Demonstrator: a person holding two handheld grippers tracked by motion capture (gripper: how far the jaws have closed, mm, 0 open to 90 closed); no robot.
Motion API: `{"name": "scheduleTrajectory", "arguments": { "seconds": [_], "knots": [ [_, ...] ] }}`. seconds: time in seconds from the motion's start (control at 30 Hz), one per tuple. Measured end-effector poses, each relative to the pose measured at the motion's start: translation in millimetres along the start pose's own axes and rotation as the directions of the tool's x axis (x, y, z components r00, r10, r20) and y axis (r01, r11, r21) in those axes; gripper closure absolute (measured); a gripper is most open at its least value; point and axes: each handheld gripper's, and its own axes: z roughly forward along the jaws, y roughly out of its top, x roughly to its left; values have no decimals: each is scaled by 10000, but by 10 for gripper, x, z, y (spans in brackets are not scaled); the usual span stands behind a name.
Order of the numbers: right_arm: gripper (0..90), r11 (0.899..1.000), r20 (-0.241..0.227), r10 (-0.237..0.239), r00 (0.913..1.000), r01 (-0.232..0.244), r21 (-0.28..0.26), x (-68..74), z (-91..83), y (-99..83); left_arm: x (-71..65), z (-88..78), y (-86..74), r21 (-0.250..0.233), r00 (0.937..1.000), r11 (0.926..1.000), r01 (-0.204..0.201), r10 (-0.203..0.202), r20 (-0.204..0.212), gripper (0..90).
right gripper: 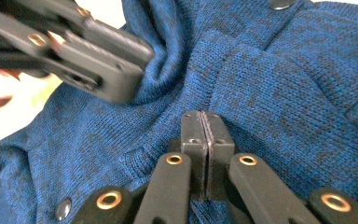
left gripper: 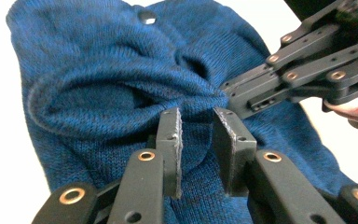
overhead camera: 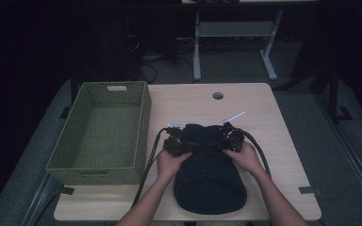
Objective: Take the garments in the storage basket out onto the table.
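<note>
Blue knit garment (overhead camera: 209,174) under both hand-held grippers (overhead camera: 181,146)

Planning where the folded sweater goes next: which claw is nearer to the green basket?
Left. The left claw is on the side of the blue sweater that faces the green basket; the right claw is on the sweater's far side from it.

Blue knit sweater (overhead camera: 210,174) lay folded into a narrow bundle on the near middle of the table (overhead camera: 273,117), just beside a basket. Dark snap buttons showed on the knit. The far end was bunched into raised folds, cloth rumpled there.
</note>
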Motion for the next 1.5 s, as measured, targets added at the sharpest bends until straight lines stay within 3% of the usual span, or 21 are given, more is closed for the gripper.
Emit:
{"name": "scheduleTrajectory", "arguments": {
  "seconds": [0.23, 0.67, 0.87, 0.97, 1.17, 1.37, 1.5],
  "knots": [
    [895, 9993, 262, -342, 9991, 338, 144, 35, -1, -13, -23, -4, -24, 180, 10000, 9998, 24, -23, -77, 732],
    [891, 9964, -90, -707, 9975, 711, 469, 171, -34, -137, -146, -100, -185, 593, 9994, 9977, -341, 342, -17, 734],
    [865, 9904, -55, -1007, 9949, 1008, 947, 279, -62, -160, -183, -159, -260, 722, 9986, 9960, -527, 527, 13, 734],
    [836, 9901, -42, -1075, 9942, 1074, 900, 296, -108, -152, -177, -173, -272, 697, 9985, 9961, -548, 546, 58, 734],
    [838, 9979, 554, -622, 9965, 632, -165, 186, -287, -117, -180, -215, -206, 506, 9977, 9967, -639, 626, 262, 724],
    [846, 9993, 743, -182, 9971, 158, 334, 14, -162, -169, -245, -295, -68, 177, 9957, 9958, -898, 893, 261, 723],
    [853, 9991, 781, -203, 9967, 174, 379, 34, -153, -186, -240, -343, 29, -88, 9956, 9960, -893, 895, 261, 722]
  ]
}}
